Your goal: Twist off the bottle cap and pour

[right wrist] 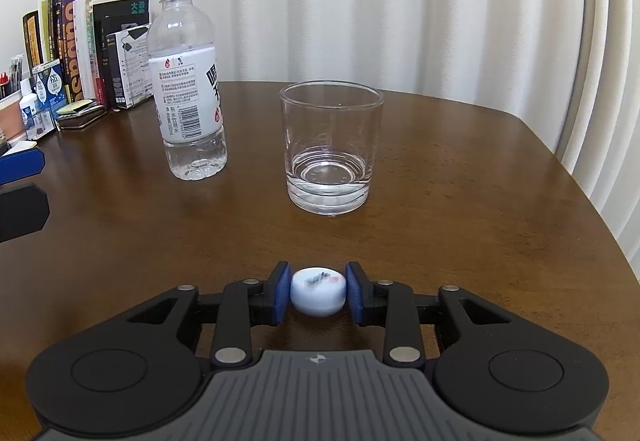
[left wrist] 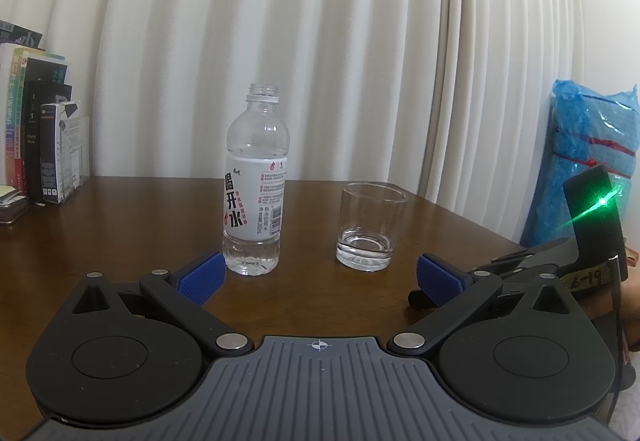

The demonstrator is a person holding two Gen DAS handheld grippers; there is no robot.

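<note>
A clear plastic water bottle with a white label stands upright and uncapped on the brown table; a little water sits at its bottom. It also shows in the right wrist view. An empty-looking clear glass stands to its right, also in the right wrist view. My left gripper is wide open, just short of the bottle and glass. My right gripper is shut on the white bottle cap, low over the table in front of the glass.
Books and small boxes stand at the table's far left. A blue plastic bag leans at the right. White curtains hang behind the wooden table. The right gripper's body shows at the left wrist view's right.
</note>
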